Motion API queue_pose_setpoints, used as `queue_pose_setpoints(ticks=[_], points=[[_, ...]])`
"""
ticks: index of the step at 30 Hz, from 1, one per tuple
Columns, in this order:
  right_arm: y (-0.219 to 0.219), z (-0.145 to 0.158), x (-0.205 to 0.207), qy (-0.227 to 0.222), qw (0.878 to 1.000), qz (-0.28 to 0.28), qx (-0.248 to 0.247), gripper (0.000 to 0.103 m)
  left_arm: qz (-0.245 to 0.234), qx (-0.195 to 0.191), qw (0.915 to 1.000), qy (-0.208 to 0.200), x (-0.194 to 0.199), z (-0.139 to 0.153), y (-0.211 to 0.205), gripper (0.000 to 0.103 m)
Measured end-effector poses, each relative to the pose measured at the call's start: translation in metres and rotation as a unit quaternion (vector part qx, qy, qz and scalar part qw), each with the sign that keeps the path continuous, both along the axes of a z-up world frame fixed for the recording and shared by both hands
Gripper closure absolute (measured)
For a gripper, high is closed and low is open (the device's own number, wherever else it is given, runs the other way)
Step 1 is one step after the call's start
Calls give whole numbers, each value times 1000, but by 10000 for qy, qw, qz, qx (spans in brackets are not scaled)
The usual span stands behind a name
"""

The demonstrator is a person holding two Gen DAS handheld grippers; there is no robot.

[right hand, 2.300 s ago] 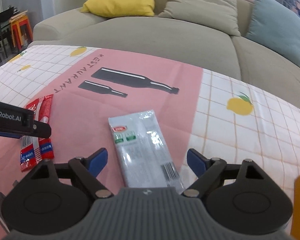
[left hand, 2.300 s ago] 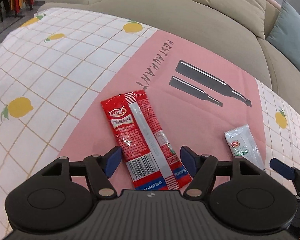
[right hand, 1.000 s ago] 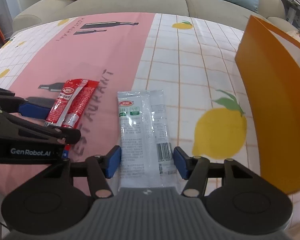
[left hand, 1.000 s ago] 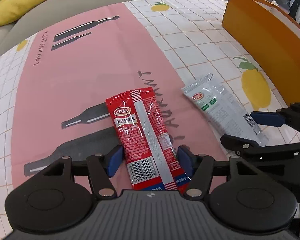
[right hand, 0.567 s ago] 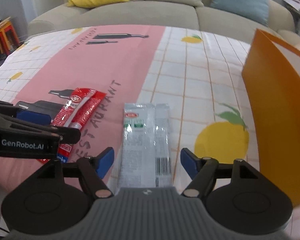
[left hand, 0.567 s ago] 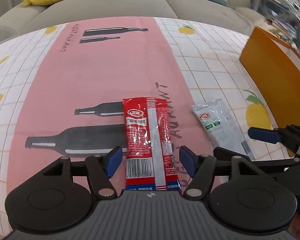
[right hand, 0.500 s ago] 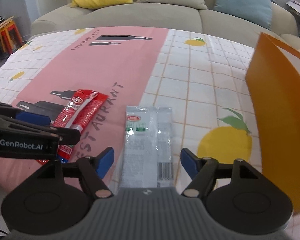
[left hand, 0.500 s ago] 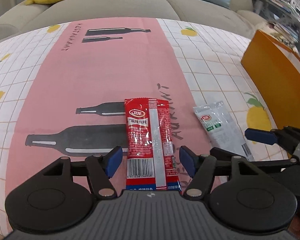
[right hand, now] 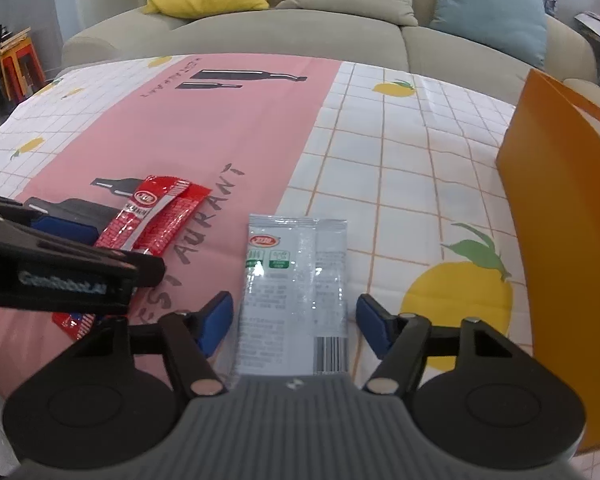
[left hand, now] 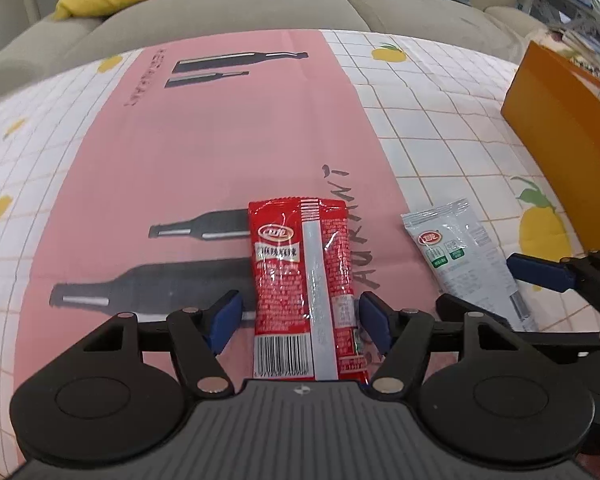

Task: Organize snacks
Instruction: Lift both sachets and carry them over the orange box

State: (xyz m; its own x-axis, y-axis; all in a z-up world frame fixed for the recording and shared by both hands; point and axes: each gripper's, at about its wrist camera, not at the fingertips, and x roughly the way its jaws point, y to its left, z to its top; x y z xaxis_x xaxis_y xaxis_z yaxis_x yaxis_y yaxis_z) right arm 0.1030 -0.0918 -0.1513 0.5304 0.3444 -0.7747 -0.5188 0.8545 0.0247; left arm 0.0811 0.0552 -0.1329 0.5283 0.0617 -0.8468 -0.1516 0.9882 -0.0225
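- The red snack packet (left hand: 304,280) lies flat on the pink strip of the tablecloth (left hand: 204,152) that covers the desk, its barcode end between the jaws of the left gripper (left hand: 300,322). Those jaws stand wide apart: there is a clear gap on the left, while the right pad sits just beside the packet's edge, and contact there cannot be made out.
- The grey-white snack packet (right hand: 296,280) lies alongside, on the checked part of the cloth, between the jaws of the right gripper (right hand: 294,324). These jaws are closing, yet a gap shows on both sides, so nothing is clamped yet.
- The orange box (right hand: 560,240) stands at the right edge, near the pale packet — probably where the snacks belong.
- To do the pick well, each gripper should stay centred over its packet with the pads low at the cloth, so they meet the thin foil edges rather than ride over them.
- The two grippers sit close together — one packet at a time would likely avoid a knock.
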Motion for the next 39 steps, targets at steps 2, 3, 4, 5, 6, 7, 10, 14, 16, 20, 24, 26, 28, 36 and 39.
queue_pose_setpoints(ticks=[2,3,4,5,6,7,10,14,16,20,24,26,28,36,39], points=[[-2,0,-1,-40,10000,-15,22,38,-62,68,9999,-59,0,-1,-3,26],[-2,0,-2,-56,10000,-23,25,38,-67,64,9999,-78,1,-1,-3,27],[-2,0,-3,-63,10000,-43,29,38,-76,46,9999,-94,1,-2,-3,29],[-2,0,-3,-63,9999,-71,37,39,-75,40,9999,-99,1,-2,-3,30],[-1,0,-4,-80,9999,-94,34,43,-72,44,9999,-106,2,-1,-3,33],[-2,0,-4,-97,9999,-108,45,47,-75,43,9999,-121,2,-1,-3,40],[-2,1,-6,-120,9998,-154,48,52,-78,31,9999,-114,4,0,-4,47],[-1,2,-6,-89,9998,-199,47,54,-85,21,9999,-119,3,1,-5,52],[0,3,-5,-57,9998,-208,22,55,-129,49,9999,-79,3,1,-6,54],[7,5,-5,-28,9997,-144,-197,56,-201,96,9997,120,6,4,-9,58],[11,8,-5,141,9995,-128,-260,56,-136,-163,9994,271,4,6,-3,61],[8,9,-3,262,9993,-163,-191,57,-67,-332,9990,306,1,7,2,62],[6,11,-1,366,9991,-201,-110,57,13,-467,9984,331,-2,9,7,63],[-8,20,6,830,9945,-522,358,58,255,-937,9950,229,-13,24,18,63],[-9,29,2,682,9961,-477,301,58,265,-888,9956,110,-17,36,16,63]])
